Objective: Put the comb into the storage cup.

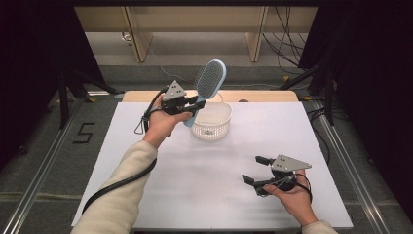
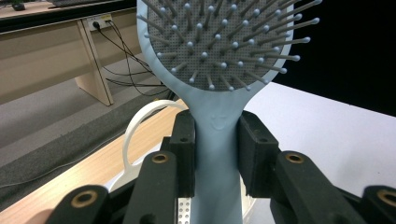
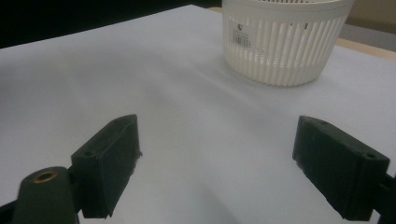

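Hairbrush [image 1: 208, 84] is pinched by its handle in my left gripper [image 1: 194, 106], held up over the white basket [image 1: 212, 125]. Next I'd guess lower and let go inside. Right gripper [image 1: 255, 170] jaws spread, idle above the counter [image 1: 195, 165].

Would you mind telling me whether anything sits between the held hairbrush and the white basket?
Nothing visible does. The left gripper holds the hairbrush by its handle just above and beside the basket, whose open top shows nothing across it.
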The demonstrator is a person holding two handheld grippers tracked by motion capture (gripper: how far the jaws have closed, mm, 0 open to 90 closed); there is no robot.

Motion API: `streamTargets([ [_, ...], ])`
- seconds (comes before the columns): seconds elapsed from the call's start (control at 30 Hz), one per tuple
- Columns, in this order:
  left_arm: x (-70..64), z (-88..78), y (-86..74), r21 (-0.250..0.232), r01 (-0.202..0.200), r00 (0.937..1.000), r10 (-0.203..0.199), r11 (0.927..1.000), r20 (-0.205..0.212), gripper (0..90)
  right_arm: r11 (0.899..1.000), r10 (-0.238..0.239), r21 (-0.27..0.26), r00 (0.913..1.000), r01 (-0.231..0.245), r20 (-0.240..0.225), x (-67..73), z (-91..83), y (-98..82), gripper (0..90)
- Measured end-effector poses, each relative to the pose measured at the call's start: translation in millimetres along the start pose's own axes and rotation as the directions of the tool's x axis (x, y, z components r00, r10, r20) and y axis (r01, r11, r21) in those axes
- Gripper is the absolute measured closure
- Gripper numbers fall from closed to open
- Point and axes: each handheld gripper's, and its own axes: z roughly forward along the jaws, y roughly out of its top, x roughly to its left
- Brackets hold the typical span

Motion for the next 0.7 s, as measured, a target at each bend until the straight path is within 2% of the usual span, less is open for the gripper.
streamTargets([
  [0.7, -0.4, 7.9, 5.0, -0.004, -0.013, 0.9999, 0.013, 0.9999, -0.009, 69.6, 1.0, 0.001, 0.001, 1.0, -0.001, -0.002, 0.1, 0.0, 0.0, 15.8],
])
